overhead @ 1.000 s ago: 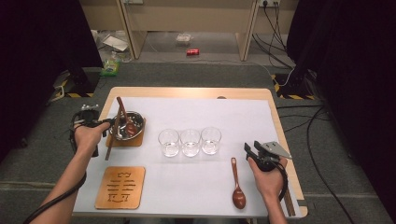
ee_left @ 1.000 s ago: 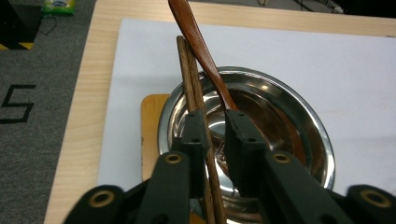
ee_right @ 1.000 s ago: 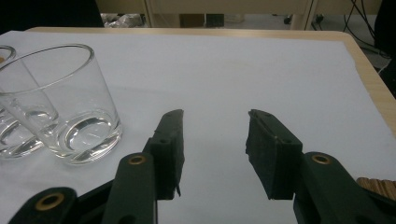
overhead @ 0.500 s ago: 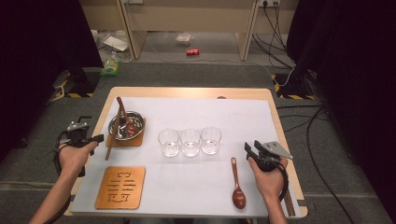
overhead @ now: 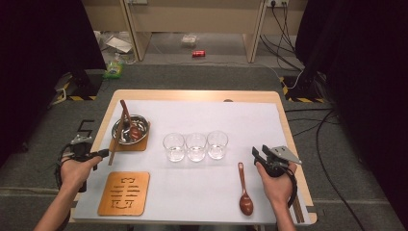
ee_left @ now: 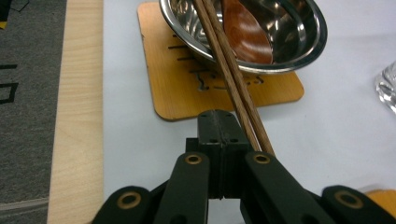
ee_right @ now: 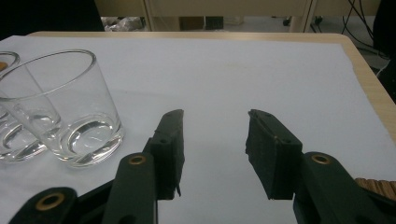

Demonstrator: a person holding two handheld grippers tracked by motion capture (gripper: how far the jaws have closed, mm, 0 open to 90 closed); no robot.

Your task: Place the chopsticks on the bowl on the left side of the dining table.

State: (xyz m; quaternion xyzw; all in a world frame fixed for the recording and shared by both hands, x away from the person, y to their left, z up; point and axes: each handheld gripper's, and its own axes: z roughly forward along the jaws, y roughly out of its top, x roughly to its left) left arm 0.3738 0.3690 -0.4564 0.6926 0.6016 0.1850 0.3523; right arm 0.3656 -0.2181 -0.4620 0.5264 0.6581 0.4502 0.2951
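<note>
one second ago the left gripper (ee_left: 219, 135) was over the steel bowl (overhead: 130, 129); now it's shut and empty at the table's left edge, chopsticks (overhead: 117, 140) left leaning in the bowl, right gripper (ee_right: 212, 140) open, empty

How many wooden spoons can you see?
2. One wooden spoon lies in the metal bowl at the table's left; the other spoon lies on the white cloth beside the right gripper.
</note>
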